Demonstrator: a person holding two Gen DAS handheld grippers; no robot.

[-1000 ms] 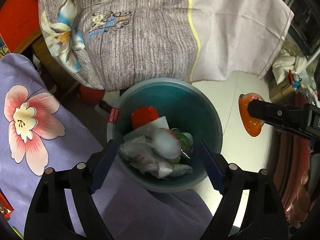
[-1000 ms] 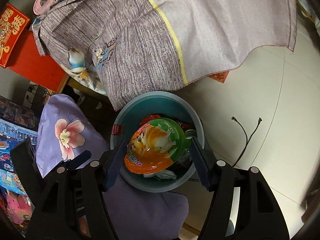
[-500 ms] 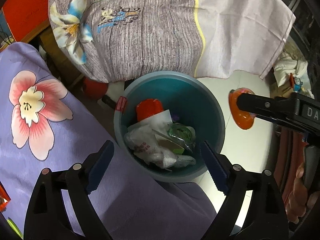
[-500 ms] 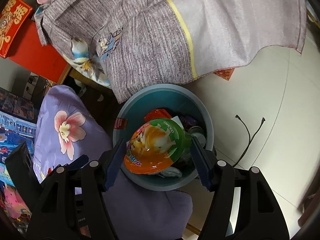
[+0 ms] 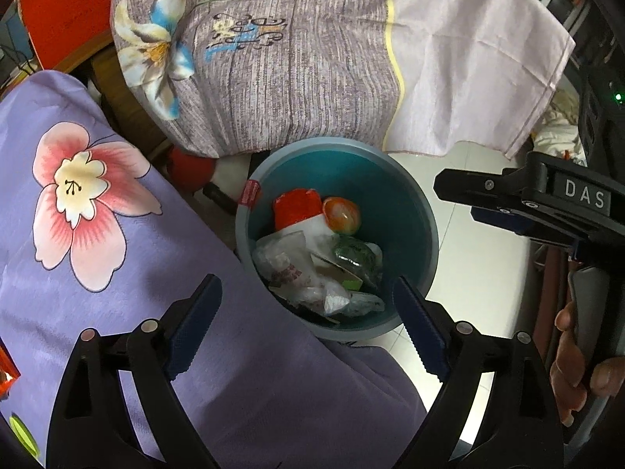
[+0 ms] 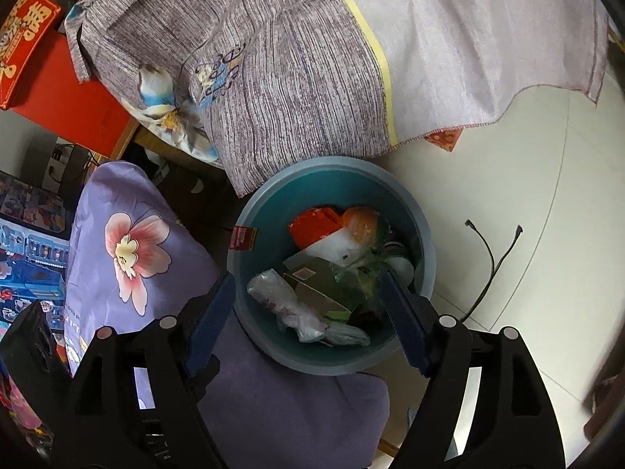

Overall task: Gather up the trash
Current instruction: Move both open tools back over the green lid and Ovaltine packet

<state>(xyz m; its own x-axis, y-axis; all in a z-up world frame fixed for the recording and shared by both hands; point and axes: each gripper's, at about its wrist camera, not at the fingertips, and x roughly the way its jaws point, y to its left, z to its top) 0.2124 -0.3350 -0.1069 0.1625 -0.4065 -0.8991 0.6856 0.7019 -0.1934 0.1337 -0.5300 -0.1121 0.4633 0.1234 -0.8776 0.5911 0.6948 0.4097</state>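
Dropped since earlier: orange lid (image 6: pixel 361 224), now in bin (image 6: pixel 250 211) ahead of right gripper (image 6: pixel 308 312) | jaws opening, nothing between | left gripper (image 5: pixel 308 320) apart, empty | this piece collected

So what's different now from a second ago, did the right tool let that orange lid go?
Yes. The right tool is opening with nothing between its jaws, and the orange lid now lies in the bin against the red wrapper. The left tool stays open and empty above the bin, and the other trash has not shifted.
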